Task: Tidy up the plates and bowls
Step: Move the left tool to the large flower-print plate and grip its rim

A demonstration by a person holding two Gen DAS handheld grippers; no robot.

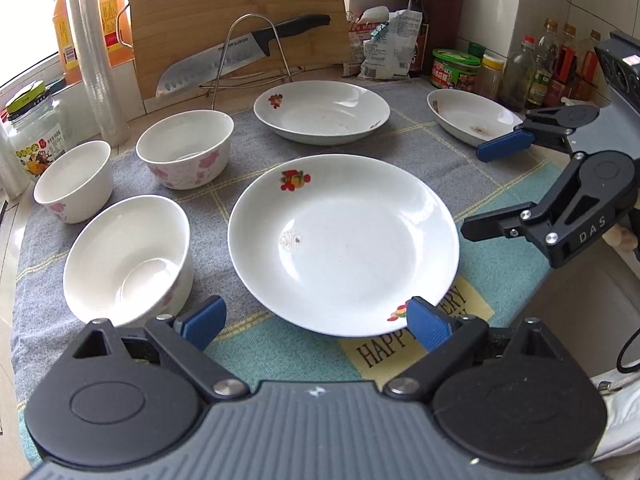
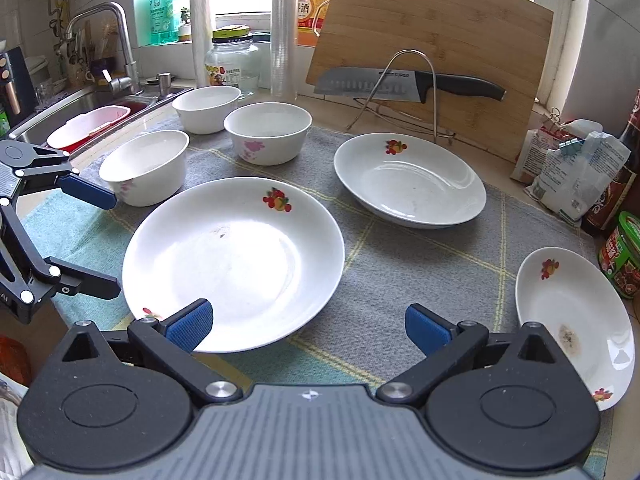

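Note:
Three white plates with fruit prints lie on a grey checked cloth (image 1: 224,216): a large plate (image 1: 344,240) (image 2: 236,260) at the front middle, a second plate (image 1: 322,112) (image 2: 408,180) behind it, a small stained plate (image 1: 472,116) (image 2: 572,332) at the right. Three white bowls with pink flowers stand at the left: near bowl (image 1: 128,256) (image 2: 146,166), middle bowl (image 1: 186,148) (image 2: 268,132), far bowl (image 1: 74,180) (image 2: 206,108). My left gripper (image 1: 316,324) (image 2: 104,240) is open and empty at the large plate's near rim. My right gripper (image 2: 310,328) (image 1: 488,192) is open and empty beside that plate's right side.
A bamboo cutting board (image 1: 236,12) and a knife (image 1: 240,56) on a wire rack stand at the back. Jars, bottles and bags (image 1: 456,66) crowd the back right. A glass jar (image 1: 32,136) stands at the left. A sink (image 2: 92,120) lies beyond the bowls.

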